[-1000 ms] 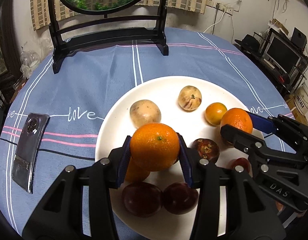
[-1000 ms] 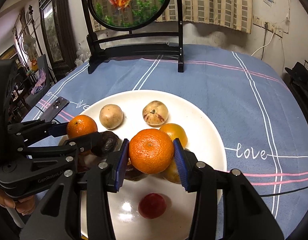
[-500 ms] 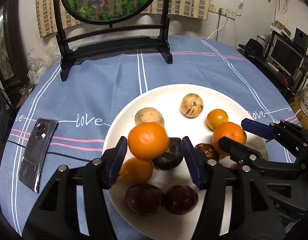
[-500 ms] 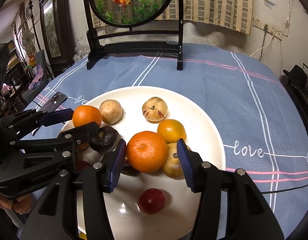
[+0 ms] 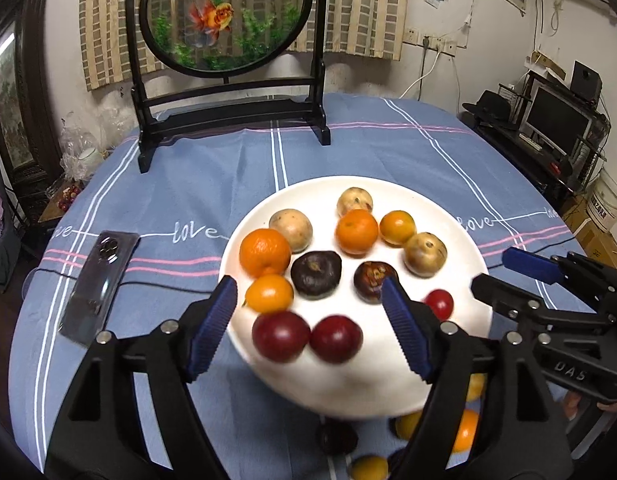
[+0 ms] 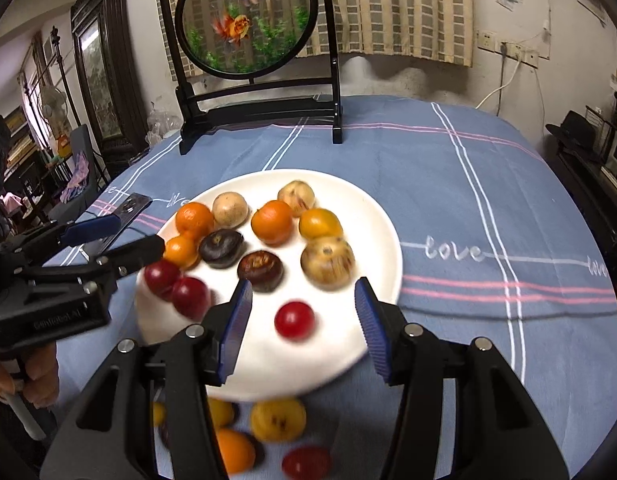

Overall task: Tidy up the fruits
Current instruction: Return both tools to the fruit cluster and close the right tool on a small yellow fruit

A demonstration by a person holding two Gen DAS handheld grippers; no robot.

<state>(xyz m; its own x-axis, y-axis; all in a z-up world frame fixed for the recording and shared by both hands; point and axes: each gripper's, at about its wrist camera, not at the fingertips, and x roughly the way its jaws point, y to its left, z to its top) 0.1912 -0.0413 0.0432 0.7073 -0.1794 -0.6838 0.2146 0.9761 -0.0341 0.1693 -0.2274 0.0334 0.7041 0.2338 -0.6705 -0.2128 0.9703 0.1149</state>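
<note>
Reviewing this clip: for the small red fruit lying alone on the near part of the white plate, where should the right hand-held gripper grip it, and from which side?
Grip the small red fruit across its widest middle, coming down from above on the near side. It is round and lies apart from the others, with bare plate on both flanks for the right hand-held gripper to straddle.

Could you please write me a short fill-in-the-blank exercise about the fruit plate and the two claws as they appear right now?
1. The fruits rest on a round plate whose colour is ____.
2. The left claw, jaws opening, holds ____ between its pads.
3. To the left of the plate in the left wrist view, a ____ lies flat on the blue tablecloth.
4. The small red fruit lying apart from the others is closest to the ____ claw.

Missing words: white; nothing; phone; right
</note>
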